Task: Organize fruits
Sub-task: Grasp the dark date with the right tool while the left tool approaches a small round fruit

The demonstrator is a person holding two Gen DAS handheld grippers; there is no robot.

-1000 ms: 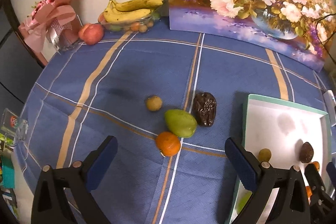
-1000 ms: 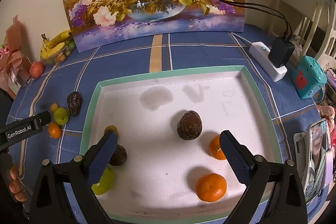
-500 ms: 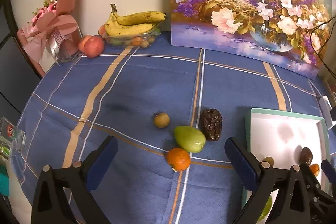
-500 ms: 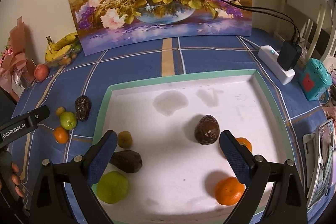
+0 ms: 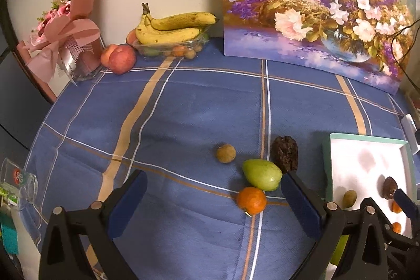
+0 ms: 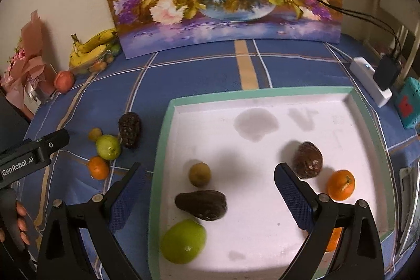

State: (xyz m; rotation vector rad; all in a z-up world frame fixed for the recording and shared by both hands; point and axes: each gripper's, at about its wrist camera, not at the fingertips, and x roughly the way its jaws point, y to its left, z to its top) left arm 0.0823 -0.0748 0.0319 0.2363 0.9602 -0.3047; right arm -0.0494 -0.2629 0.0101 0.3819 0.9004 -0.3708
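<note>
Left wrist view shows the left gripper [image 5: 213,197] released, its jaws spread wide with nothing between them, hanging above a blue checked tablecloth [image 5: 183,106]. Four fruits lie loose on the cloth just ahead of it: a small tan fruit [image 5: 225,153], a green mango [image 5: 262,174], a dark wrinkled fruit [image 5: 284,153] just right of the mango, and an orange [image 5: 251,200] nearest of the group, touching or almost touching the mango. At the far edge of the table a bunch of bananas [image 5: 173,26] rests on a clear container, with a peach [image 5: 119,59] to its left and a pink wrapped bouquet [image 5: 65,38] beyond that; a flower painting [image 5: 315,4] leans against the wall. Right wrist view has the right gripper [image 6: 210,194] also released and empty (its fingers straddle the near part of the tray). The white tray with a green rim [image 6: 262,96] sits right of the loose fruits and holds a small tan fruit [image 6: 200,174], a dark avocado-like fruit [image 6: 201,204] lying on its side, a green round fruit [image 6: 183,241] at the near left corner, another dark wrinkled fruit [image 6: 307,159], and an orange [image 6: 340,184] to its right; a second orange is partly hidden behind the right finger. A person's hand [image 6: 18,222] grips the left gripper's handle at the left edge.
</note>
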